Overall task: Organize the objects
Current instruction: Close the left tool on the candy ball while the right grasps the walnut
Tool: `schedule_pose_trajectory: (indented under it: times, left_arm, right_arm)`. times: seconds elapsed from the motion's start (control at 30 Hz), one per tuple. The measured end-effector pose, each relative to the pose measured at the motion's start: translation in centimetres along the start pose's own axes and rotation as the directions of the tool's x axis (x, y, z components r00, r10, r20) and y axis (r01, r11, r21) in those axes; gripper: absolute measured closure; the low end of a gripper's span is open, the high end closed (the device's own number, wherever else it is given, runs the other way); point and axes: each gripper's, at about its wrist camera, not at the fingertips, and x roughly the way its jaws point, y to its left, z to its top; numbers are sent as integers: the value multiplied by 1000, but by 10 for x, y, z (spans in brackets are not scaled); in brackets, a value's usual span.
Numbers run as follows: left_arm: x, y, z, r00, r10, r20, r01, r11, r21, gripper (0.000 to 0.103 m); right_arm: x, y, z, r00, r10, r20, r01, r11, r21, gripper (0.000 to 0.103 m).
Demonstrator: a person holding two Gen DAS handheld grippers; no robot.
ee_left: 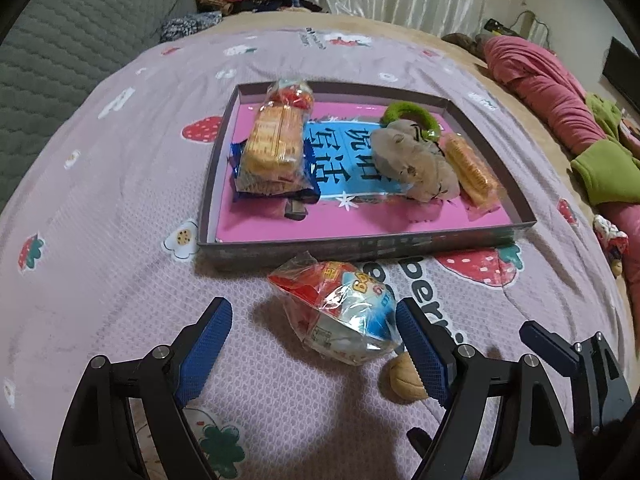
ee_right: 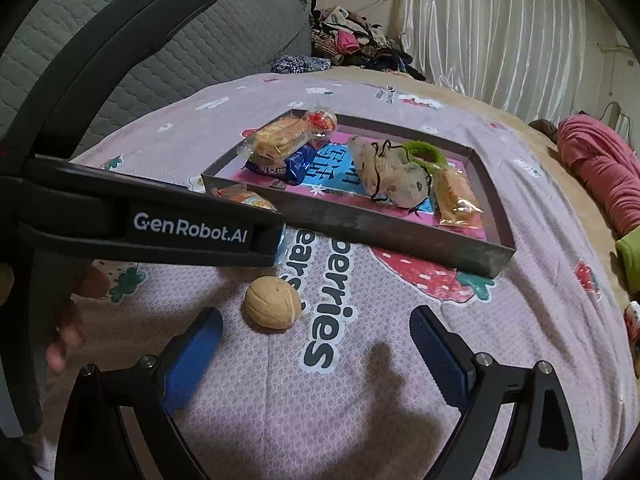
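A shallow dark box (ee_left: pixel 360 246) with a pink floor lies on the bed; it also shows in the right wrist view (ee_right: pixel 384 232). Inside are cracker packs (ee_left: pixel 274 140), a beige pouch (ee_left: pixel 412 158), a green ring (ee_left: pixel 412 114) and a slim snack pack (ee_left: pixel 470 168). A clear-wrapped snack cup (ee_left: pixel 344 312) lies on the quilt just before the box, between my open left gripper's (ee_left: pixel 316 344) fingers. A walnut (ee_right: pixel 273 307) lies on the quilt just ahead of my open, empty right gripper (ee_right: pixel 316 344), nearer its left finger.
The pink strawberry quilt (ee_left: pixel 120 200) covers the bed. A grey quilted cushion (ee_left: pixel 60 40) is at the left. Pink and green clothes (ee_left: pixel 560 100) lie along the right edge. A clothes pile (ee_right: pixel 352 44) sits at the back. The left gripper's body (ee_right: pixel 160 224) crosses the right wrist view.
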Motion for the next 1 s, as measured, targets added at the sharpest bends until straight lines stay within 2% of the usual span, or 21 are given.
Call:
schedule_pose_trajectory:
  times: [0.27,0.43,0.63,0.9,1.0]
  left_arm:
    - [12,3,5,999,-37,-27,36,999,-41,18]
    - [20,1,6,997,-65,-51,62,996,-56,18]
    - [27,1,8,995,-82,-60,78,995,-65,18]
    - [34,0,10,993,-89,-79,85,995,-59,18]
    - [38,2,10,989,-113,-91,107,992,-71,24]
  right_arm:
    - [15,-3,4,999,28,-20,-28,1000,7,11]
    - [24,-4,5,997,55,-52,-54,998,12,21]
    - [28,-6,8,995,89,-53,-88,996,24,30]
    - [35,-2,8,990,116,-77,-116,993,12,53]
    - [36,-2,9,987,135,-84,-134,991,10,60]
